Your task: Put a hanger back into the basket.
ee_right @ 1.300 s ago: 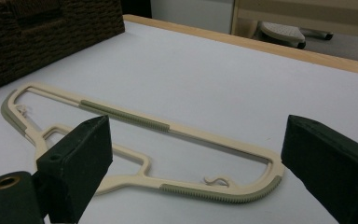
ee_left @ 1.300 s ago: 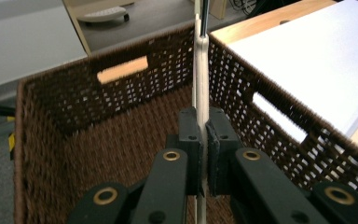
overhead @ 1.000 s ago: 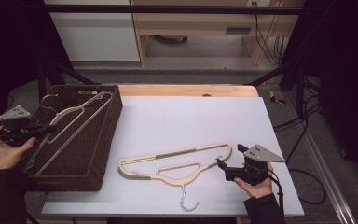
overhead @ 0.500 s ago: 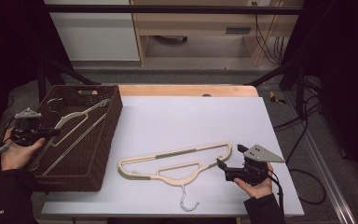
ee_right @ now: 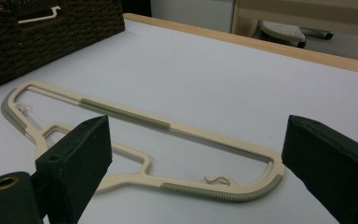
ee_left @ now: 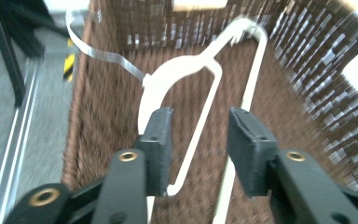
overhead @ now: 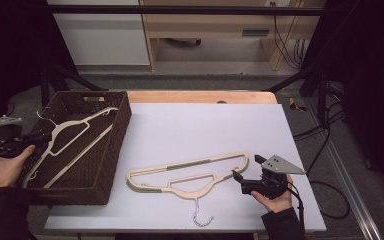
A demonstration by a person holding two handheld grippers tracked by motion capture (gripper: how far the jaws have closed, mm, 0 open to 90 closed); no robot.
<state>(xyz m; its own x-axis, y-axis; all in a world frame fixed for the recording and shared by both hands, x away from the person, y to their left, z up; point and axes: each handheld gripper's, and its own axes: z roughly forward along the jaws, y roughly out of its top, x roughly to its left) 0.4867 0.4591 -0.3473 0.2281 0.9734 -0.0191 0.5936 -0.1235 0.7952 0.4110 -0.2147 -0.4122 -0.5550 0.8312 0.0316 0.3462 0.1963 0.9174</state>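
Note:
A white plastic hanger point(overhead: 75, 135) lies slanted in the dark wicker basket point(overhead: 115, 165) at the table's left, its metal hook over the far-left rim. My left gripper point(overhead: 41, 137) hovers at the basket's left rim. Its jaws have just been opening and stand apart. The white hanger point(ee_left: 182, 74) runs below and between them, untouched, over the basket floor point(ee_left: 307, 51). A beige hanger point(overhead: 190, 172) lies flat on the white table. My right gripper point(overhead: 237, 177) rests open by its right end, and the beige hanger point(ee_right: 135, 116) lies ahead of its wide jaws point(ee_right: 196, 140).
The white tabletop point(overhead: 205, 120) has a wooden strip point(overhead: 200, 96) along its far edge. Cables point(overhead: 325, 130) trail on the floor to the right. A cabinet and a low shelf stand beyond the table.
My left gripper has let go of the white hanger, which has sunk lower into the basket. The left hand has drawn slightly away to the left. The right gripper and beige hanger have not moved.

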